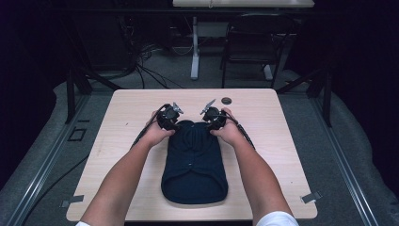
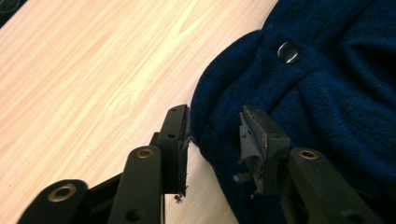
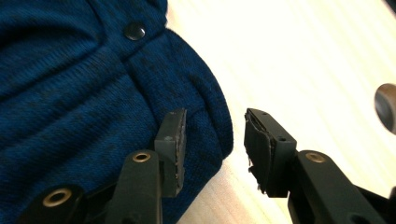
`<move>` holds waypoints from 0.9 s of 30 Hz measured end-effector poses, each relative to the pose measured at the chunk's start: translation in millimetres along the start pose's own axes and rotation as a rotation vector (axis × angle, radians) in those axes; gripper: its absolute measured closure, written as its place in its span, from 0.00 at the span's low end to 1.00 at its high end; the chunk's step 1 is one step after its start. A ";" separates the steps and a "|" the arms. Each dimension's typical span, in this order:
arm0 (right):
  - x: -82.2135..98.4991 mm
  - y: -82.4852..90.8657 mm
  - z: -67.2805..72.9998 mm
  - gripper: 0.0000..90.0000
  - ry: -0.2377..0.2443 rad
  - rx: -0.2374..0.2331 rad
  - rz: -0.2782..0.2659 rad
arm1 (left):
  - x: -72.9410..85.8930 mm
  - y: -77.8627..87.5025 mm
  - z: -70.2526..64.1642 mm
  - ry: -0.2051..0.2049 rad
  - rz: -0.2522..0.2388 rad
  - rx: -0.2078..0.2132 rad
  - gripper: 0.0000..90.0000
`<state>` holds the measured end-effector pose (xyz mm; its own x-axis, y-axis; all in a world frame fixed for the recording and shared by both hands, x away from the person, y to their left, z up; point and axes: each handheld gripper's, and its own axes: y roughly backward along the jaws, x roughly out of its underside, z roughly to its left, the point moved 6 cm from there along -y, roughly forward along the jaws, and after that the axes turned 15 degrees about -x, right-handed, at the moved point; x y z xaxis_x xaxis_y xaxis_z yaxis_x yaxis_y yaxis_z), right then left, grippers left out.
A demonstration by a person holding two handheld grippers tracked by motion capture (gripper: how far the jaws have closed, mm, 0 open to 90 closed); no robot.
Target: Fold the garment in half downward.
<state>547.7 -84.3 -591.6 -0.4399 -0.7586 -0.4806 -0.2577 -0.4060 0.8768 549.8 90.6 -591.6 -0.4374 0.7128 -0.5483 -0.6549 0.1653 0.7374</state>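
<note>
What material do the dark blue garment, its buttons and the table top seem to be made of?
Garment: looks like knitted fabric, wool or a blend, matte; fine ribbed loops show in both gripper views.
Button: probably plastic, dark and glossy; it catches a small highlight.
Table: light wood or wood-look laminate, smooth; grain lines run across it, but which one I cannot tell.

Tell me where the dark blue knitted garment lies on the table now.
In the high view the dark blue knitted garment lies folded at the middle of the wooden table, between the person's forearms, reaching toward the near edge; its far end sits by both hand-held grippers.
</note>
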 end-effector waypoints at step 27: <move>-5.7 -8.9 12.3 0.89 0.041 0.017 0.108 | 4.4 -7.0 -9.4 -0.021 0.063 0.008 0.88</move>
<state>542.0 -70.2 -596.8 -0.4306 -0.8179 -0.3816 -0.2249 -0.3122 0.9230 546.7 86.1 -602.9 -0.4647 0.7360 -0.4923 -0.6217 0.1247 0.7733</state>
